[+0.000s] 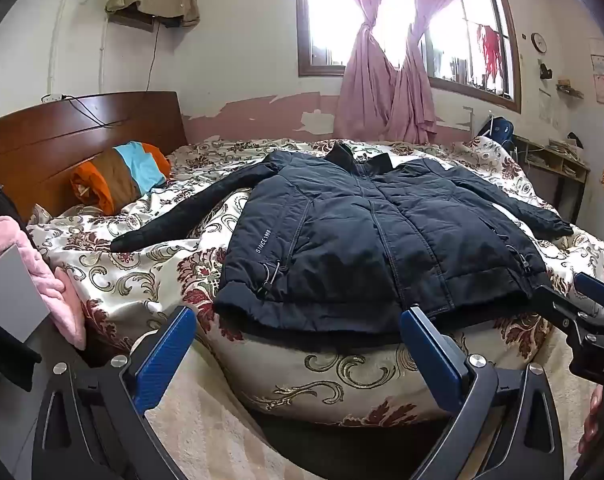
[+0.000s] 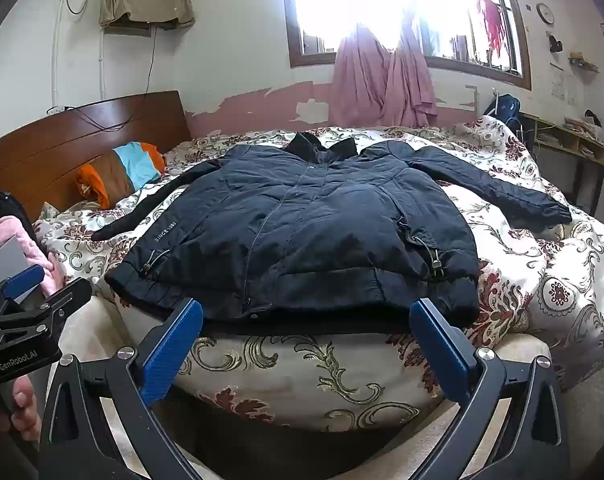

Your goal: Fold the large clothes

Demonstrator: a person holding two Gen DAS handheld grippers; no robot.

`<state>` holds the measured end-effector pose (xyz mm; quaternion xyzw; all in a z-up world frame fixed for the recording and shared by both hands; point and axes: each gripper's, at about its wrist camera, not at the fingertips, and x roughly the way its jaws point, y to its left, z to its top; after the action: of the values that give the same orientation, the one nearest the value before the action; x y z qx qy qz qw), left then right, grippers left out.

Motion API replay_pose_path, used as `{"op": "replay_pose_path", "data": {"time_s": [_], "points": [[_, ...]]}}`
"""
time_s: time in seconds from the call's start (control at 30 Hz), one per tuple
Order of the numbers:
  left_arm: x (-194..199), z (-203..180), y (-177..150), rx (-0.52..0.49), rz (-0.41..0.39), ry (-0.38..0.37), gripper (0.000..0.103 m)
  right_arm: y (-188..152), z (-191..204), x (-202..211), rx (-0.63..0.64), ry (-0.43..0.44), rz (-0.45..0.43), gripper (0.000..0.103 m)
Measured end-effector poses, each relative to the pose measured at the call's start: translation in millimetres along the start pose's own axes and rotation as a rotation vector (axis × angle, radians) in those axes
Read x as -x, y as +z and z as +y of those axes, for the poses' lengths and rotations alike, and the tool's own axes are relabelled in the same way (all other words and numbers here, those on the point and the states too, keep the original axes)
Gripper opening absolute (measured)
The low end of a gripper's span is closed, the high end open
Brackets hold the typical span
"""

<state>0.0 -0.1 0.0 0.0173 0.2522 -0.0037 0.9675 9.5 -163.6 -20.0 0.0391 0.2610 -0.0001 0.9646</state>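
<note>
A dark navy padded jacket (image 1: 362, 236) (image 2: 302, 232) lies face up and zipped on the bed, collar toward the window, both sleeves spread out to the sides. Its hem hangs near the bed's front edge. My left gripper (image 1: 298, 316) stands open just short of the hem, nothing between its blue fingers. In the right wrist view my right gripper (image 2: 308, 308) is also open, its fingertips level with the hem and apart from it. Each gripper shows at the edge of the other's view.
The bed carries a floral quilt (image 1: 150, 276) (image 2: 542, 280). A striped orange, brown and blue bundle (image 1: 122, 176) lies by the wooden headboard (image 1: 62, 136). Pink fleece (image 1: 42, 272) sits at the left. A desk (image 2: 574, 148) stands at the right, under a curtained window (image 1: 402, 20).
</note>
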Motion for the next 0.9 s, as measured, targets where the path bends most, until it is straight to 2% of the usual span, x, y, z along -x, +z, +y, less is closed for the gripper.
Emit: {"op": "replay_pose_path", "data": {"time_s": [0.9], "points": [[2.4,-1.8,7.1,0.001,-0.011,0.0,0.103,-1.0,1.3,-0.4,0.002,0.001,-0.001,0.102]]}}
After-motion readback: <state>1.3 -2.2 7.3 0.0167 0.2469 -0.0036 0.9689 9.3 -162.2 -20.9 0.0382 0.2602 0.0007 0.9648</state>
